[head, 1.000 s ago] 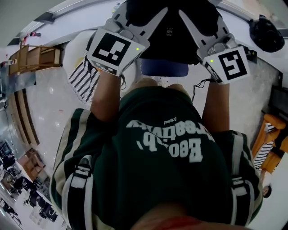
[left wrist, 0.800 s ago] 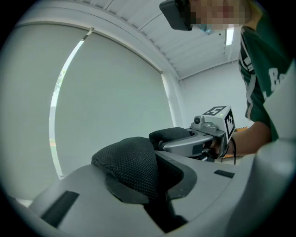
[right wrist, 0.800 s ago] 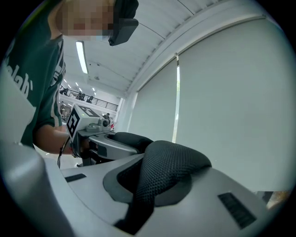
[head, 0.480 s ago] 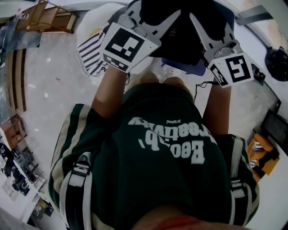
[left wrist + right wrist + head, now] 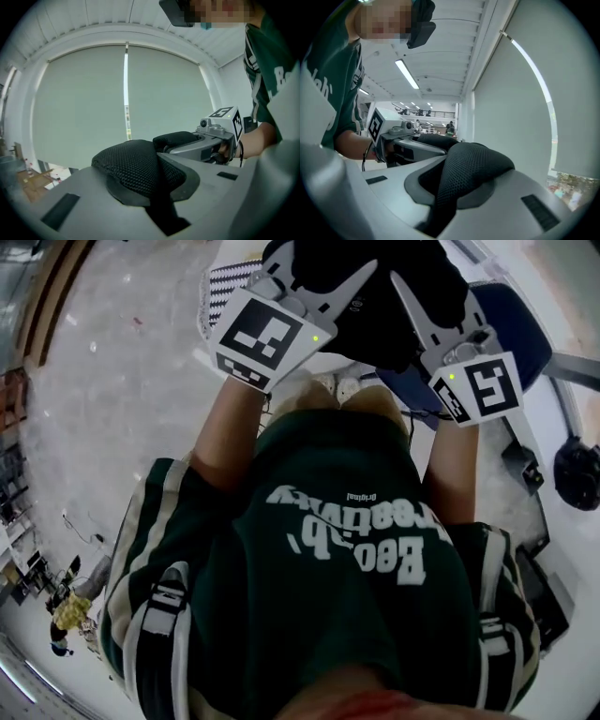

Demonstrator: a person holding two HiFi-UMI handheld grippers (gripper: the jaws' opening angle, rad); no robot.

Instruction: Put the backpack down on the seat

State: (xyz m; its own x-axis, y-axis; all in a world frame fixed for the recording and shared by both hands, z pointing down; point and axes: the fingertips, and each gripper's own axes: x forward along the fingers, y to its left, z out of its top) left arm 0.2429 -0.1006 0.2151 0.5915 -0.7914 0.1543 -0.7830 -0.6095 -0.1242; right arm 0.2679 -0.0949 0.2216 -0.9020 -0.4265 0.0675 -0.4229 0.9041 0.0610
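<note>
A black backpack (image 5: pixel 375 282) hangs in front of the person, held up between both grippers. My left gripper (image 5: pixel 323 287) is shut on a black mesh shoulder strap (image 5: pixel 136 166), which bulges out between its grey fingers (image 5: pixel 70 201). My right gripper (image 5: pixel 427 296) is shut on the other mesh strap (image 5: pixel 471 168) in the same way. The two grippers sit side by side, each visible in the other's view: the right gripper (image 5: pixel 206 140) and the left gripper (image 5: pixel 403 136). The blue chair seat (image 5: pixel 516 329) lies below and to the right of the backpack.
A black-and-white striped item (image 5: pixel 230 277) lies on a white round surface at the upper left. The chair's grey frame (image 5: pixel 572 367) and a dark round object (image 5: pixel 574 470) are at the right. Pale floor (image 5: pixel 112 427) spreads to the left. A large window blind (image 5: pixel 117 93) is ahead.
The whole view has swung round: the blue seat has shifted from under the backpack to its right, and the striped item has slid to the top. Both grippers keep their hold on the straps.
</note>
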